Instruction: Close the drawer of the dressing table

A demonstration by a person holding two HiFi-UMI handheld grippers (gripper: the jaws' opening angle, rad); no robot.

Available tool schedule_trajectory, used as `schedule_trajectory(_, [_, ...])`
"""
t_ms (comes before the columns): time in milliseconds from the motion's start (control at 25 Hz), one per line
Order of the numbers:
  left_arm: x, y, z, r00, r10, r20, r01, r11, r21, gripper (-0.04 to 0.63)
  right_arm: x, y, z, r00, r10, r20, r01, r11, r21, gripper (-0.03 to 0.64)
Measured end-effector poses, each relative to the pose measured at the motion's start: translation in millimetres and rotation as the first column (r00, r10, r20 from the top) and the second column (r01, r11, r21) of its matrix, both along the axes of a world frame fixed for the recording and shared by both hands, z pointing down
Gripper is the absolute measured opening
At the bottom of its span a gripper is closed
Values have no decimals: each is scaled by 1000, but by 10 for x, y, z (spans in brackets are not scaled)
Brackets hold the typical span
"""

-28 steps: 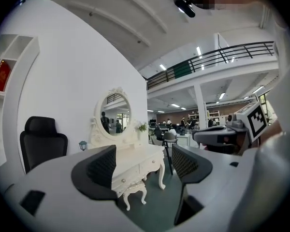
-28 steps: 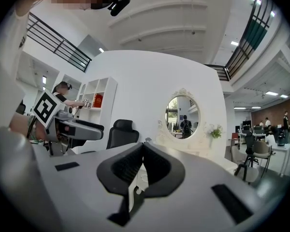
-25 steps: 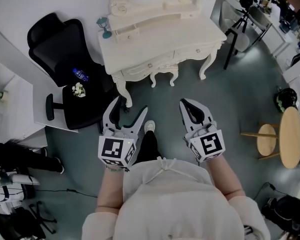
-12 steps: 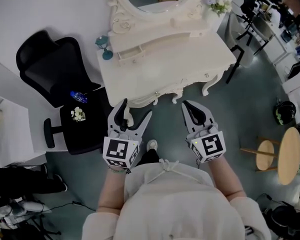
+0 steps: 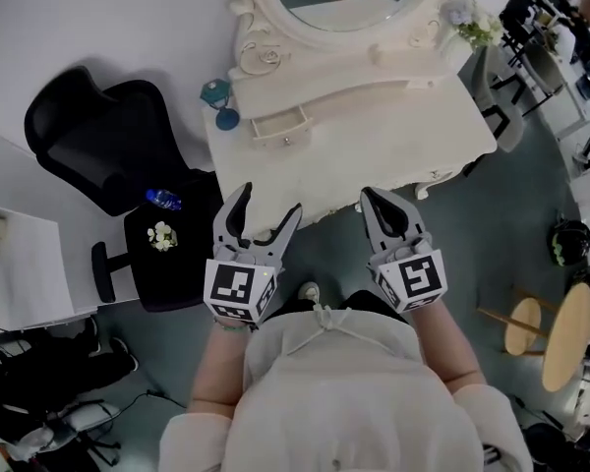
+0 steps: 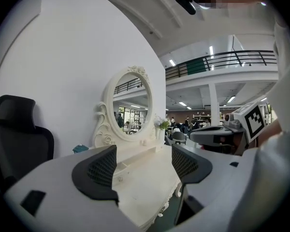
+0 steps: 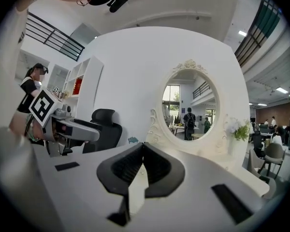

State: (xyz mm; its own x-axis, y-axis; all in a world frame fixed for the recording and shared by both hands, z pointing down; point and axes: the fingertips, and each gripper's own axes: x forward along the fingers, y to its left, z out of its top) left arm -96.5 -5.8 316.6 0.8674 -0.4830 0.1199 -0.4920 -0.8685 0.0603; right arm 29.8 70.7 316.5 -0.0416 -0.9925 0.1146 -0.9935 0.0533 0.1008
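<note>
Dressing table [image 5: 374, 136]: cream-white, carved scrollwork. Office chair [image 5: 98, 136], left of table: black. Bottle [image 5: 161, 201], left of table: blue. Left gripper [image 5: 267, 202], right gripper [image 5: 374, 198], before table: grey, black pads, black-and-white square markers.

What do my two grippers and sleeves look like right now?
The left gripper and right gripper are light grey, with curved, tapering jaws lined with black mesh-textured pads. Each carries a white cube bearing black square markers. No cables show. The person wears a loose off-white top.

A small drawer [image 5: 280, 126] juts from the white counter [image 5: 374, 141]; the left hand-held gripper [image 5: 267, 205], jaws apart, and right hand-held gripper [image 5: 375, 201] hover before it.
</note>
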Motion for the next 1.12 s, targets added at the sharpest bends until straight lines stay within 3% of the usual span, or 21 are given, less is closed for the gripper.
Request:
schedule_trajectory(280, [215,-429,231,996,-74,47,76,997,-29,357,214,-647,202,993,-118,20,118,993,-25,6])
schedule_trajectory(480, [454,-757,328,984,-157,82,160,987,-33,357,482,-1218,216,972,-236,18,237,971,-30,6])
schedule_trajectory(720, [695,-1188,558,955,-289,72,293,954,-68,357,764,-1795,362,936,-352,8,351,934,-69,6])
schedule_trajectory(1000, [878,-1481,1144,905,-405,131,421,896,-143,357,959,-2198,760,885,-463,45,465,876,-124,6])
schedule_trajectory(1120, [943,-1569,1407,890,-430,154,452,876,-166,357,1018,-2317,888,871,-487,69,491,865,-101,6])
